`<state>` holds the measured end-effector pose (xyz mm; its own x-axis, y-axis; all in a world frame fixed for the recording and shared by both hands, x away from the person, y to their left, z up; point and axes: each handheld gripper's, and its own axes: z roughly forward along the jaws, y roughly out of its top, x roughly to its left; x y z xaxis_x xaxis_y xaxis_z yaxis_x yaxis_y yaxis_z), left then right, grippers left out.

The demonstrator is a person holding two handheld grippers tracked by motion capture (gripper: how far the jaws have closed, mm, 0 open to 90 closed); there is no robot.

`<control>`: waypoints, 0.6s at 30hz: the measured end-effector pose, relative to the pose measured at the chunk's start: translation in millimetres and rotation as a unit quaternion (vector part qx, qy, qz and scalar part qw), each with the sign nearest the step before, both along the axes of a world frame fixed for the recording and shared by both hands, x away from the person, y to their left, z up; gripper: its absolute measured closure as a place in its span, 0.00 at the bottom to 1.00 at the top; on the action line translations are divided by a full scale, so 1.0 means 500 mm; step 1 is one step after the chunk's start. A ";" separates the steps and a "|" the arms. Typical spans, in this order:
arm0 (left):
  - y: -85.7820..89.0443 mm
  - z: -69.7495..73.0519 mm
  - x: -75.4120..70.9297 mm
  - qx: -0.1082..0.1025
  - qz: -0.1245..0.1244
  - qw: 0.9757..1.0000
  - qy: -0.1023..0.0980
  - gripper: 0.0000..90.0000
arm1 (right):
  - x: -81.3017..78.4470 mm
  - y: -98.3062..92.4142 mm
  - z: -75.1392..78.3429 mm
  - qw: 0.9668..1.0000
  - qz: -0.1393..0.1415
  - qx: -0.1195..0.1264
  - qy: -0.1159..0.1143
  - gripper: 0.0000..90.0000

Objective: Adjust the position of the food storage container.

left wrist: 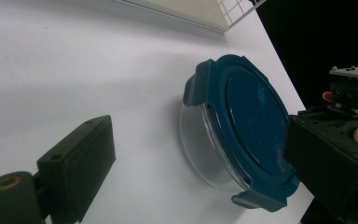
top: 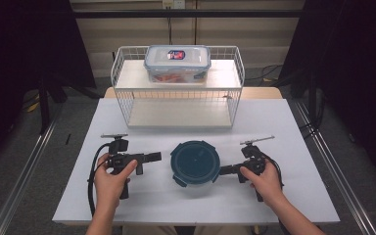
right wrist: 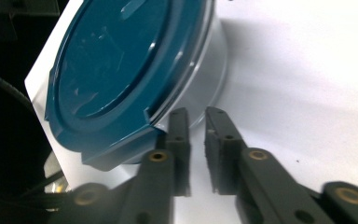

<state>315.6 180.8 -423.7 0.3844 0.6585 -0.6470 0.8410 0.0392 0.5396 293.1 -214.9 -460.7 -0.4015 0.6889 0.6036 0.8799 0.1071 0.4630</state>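
Black jaws of the right gripper (right wrist: 196, 135) stand almost together, a thin slit between them and nothing caught, their tips just beside the clear wall of the round container (top: 195, 162) and under the edge of its dark teal lid (right wrist: 116, 70). One of the lid's locking tabs (right wrist: 116, 149) juts out right next to those tips, so the work in hand looks like getting hold of that tab or the rim. The left gripper (top: 152, 157) points at the container from the other side, its jaws spread wide with bare tabletop between them, a little short of the lid. The container sits on the white table (top: 127, 196), midway between the two grippers and in front of a white wire rack (top: 176, 93) that carries a rectangular clip-lid box (top: 177, 62) on its upper shelf. The likely trouble: if the right jaws close where they are, they may pinch nothing or graze the smooth clear wall, and a push from that side alone could slide the light container across the table, since the left gripper is not bracing it.
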 end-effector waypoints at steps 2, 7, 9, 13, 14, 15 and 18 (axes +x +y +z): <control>-0.003 -0.004 0.002 0.005 -0.011 1.000 0.003 0.11 | 0.000 -0.006 0.003 1.000 -0.011 -0.001 -0.002 0.81; -0.013 -0.013 0.005 0.004 -0.022 1.000 0.017 0.12 | 0.001 -0.022 0.013 0.999 -0.030 0.020 -0.016 0.72; -0.014 -0.016 0.006 0.010 -0.026 1.000 0.015 0.12 | 0.001 -0.026 0.015 0.999 -0.036 0.021 -0.019 0.69; -0.018 -0.021 0.005 0.005 -0.030 0.999 0.024 0.13 | 0.003 -0.030 0.019 0.998 -0.043 0.042 -0.016 0.64; -0.020 -0.022 0.004 -0.001 -0.029 0.999 0.028 0.13 | 0.003 -0.032 0.019 0.998 -0.045 0.044 -0.017 0.62; -0.021 -0.023 0.004 0.002 -0.032 0.999 0.029 0.14 | 0.003 -0.033 0.020 0.998 -0.047 0.047 -0.016 0.60; -0.025 -0.024 0.004 -0.004 -0.035 0.999 0.032 0.17 | 0.004 -0.033 0.024 0.997 -0.048 0.056 -0.019 0.56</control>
